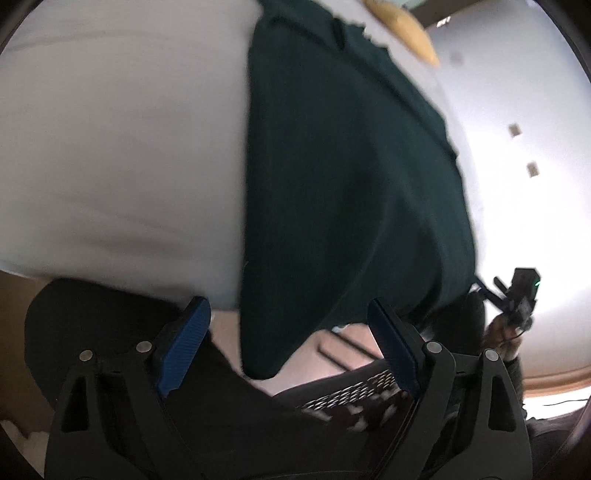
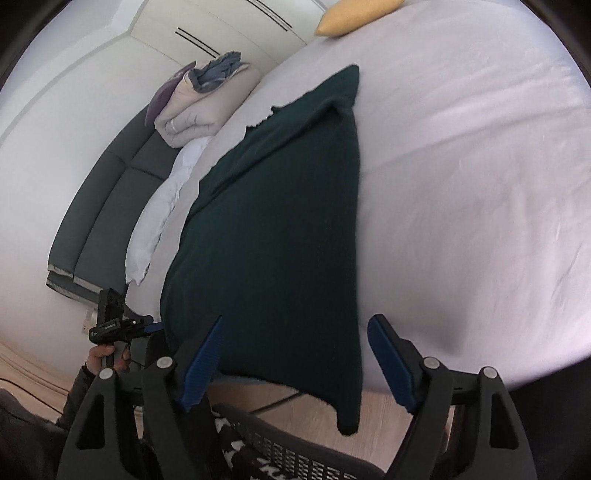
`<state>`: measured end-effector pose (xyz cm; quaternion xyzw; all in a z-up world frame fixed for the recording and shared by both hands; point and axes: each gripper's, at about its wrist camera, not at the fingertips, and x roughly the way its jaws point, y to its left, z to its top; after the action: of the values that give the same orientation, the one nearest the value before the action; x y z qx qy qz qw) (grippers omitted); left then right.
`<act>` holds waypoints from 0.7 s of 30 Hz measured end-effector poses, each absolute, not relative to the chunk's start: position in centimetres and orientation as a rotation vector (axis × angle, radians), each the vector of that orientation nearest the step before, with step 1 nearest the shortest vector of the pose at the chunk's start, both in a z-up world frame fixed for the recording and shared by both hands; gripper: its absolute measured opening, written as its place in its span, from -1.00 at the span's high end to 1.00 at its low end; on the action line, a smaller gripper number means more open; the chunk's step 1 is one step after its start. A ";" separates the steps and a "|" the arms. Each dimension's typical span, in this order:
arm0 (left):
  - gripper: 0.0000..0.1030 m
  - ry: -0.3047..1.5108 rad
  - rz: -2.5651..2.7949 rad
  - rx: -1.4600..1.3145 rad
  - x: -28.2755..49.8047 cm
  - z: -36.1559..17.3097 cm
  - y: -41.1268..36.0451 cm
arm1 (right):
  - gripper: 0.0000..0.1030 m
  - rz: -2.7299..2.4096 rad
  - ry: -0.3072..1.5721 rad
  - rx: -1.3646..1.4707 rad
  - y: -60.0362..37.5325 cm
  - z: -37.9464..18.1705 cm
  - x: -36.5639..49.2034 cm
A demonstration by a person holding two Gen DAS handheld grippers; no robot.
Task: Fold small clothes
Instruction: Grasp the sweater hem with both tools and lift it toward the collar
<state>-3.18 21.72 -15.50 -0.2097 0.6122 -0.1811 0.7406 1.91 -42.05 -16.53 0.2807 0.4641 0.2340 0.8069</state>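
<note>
A dark green garment (image 1: 343, 184) lies spread lengthwise on a white bed sheet (image 1: 122, 155), its near corner hanging over the bed's edge. It also shows in the right wrist view (image 2: 280, 236). My left gripper (image 1: 291, 347) is open, its blue pads either side of the hanging corner, not touching it. My right gripper (image 2: 295, 360) is open around the garment's near hem. The right gripper appears in the left wrist view (image 1: 517, 295), and the left gripper appears in the right wrist view (image 2: 122, 328), both near the garment's edges.
A yellow pillow (image 2: 354, 16) lies at the far end of the bed. A folded beige duvet (image 2: 199, 107) and white bedding (image 2: 162, 206) lie beside a dark headboard (image 2: 107, 206). A black mesh basket (image 2: 295, 454) with patterned cloth stands below on the wooden floor.
</note>
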 end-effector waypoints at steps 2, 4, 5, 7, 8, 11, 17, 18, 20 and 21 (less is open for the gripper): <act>-0.65 1.344 -0.384 -0.458 -3.0 -15.9 21.7 | -0.56 0.504 0.996 0.616 -42.0 -17.0 2.0; -0.65 1.343 -0.386 -0.462 -2.9 -16.0 21.8 | -0.56 0.505 0.999 0.625 -42.0 -17.2 1.8; -0.65 1.347 -0.395 -0.450 -3.1 -16.1 21.7 | -0.56 0.511 0.998 0.626 -42.0 -17.2 1.7; -0.65 1.361 -0.414 -0.447 -2.0 -16.7 21.4 | -0.56 0.523 0.999 0.632 -42.0 -17.3 1.6; -0.65 1.365 -0.419 -0.448 -1.8 -16.9 21.4 | -0.56 0.523 1.000 0.634 -42.0 -17.4 1.5; -0.56 1.370 -0.409 -0.413 -1.1 -17.5 20.9 | -0.55 0.527 1.008 0.633 -42.0 -17.5 1.3; 0.17 1.377 -0.395 -0.405 -1.5 -18.4 20.9 | -0.55 0.530 1.040 0.602 -41.3 -17.4 1.3; 0.28 1.377 -0.408 -0.431 -1.5 -18.6 21.0 | -0.55 0.529 1.045 0.594 -41.2 -17.3 1.2; 0.61 1.372 -0.434 -0.464 -1.8 -19.0 20.5 | -0.55 0.524 1.059 0.582 -41.0 -17.2 1.2; 0.64 1.366 -0.434 -0.462 -1.9 -19.0 20.1 | -0.55 0.521 1.070 0.578 -40.8 -17.2 1.3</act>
<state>-1.93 20.13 -19.03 -0.2100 0.6202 -0.1972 0.7297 1.25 -40.85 -17.16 0.2682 0.4968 0.2417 0.7892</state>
